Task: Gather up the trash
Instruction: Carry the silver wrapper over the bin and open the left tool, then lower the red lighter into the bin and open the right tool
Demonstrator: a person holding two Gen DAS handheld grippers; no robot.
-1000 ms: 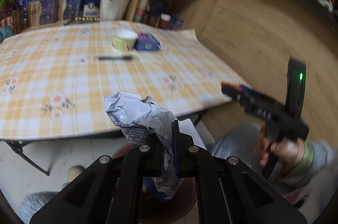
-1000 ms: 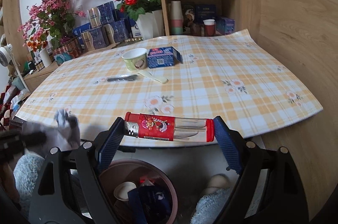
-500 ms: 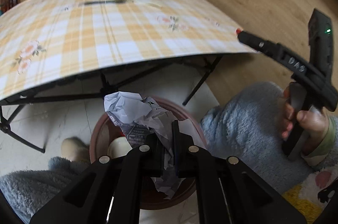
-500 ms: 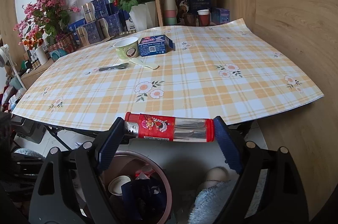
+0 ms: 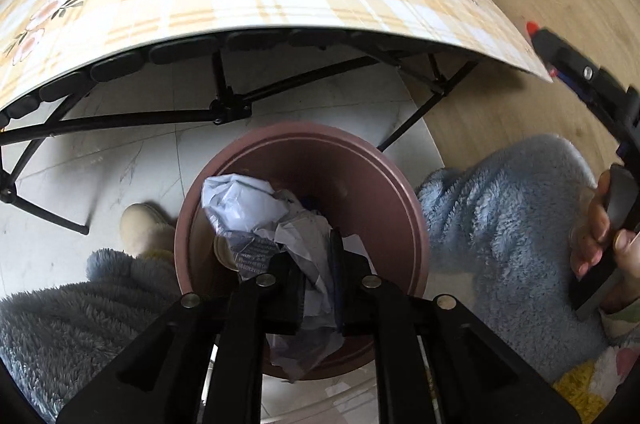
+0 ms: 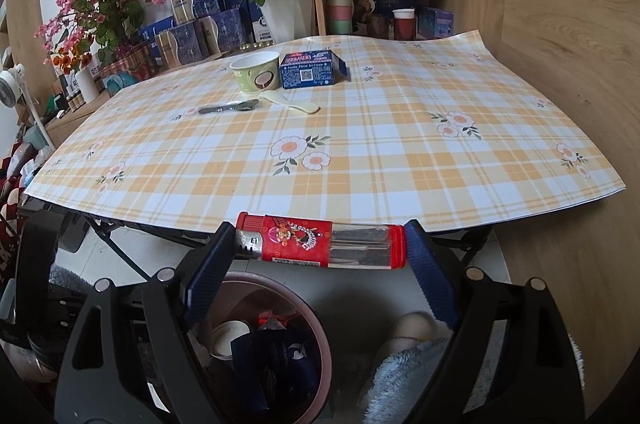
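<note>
Over the brown bin (image 5: 360, 164) on the floor, the left tool (image 5: 318, 288) points steeply down with crumpled paper (image 5: 256, 212) between its jaws, which are just starting to part, so the wad should fall straight in. To its right, the right tool (image 6: 316, 244) waits spread wide, a red tube (image 6: 320, 242) clamped end to end, held above the same bin for its turn. Far across the surface (image 6: 360, 152), a cup (image 6: 256, 76), blue box (image 6: 310, 69), pen (image 6: 228, 107) and wrapper (image 6: 292, 103) are left to collect.
</note>
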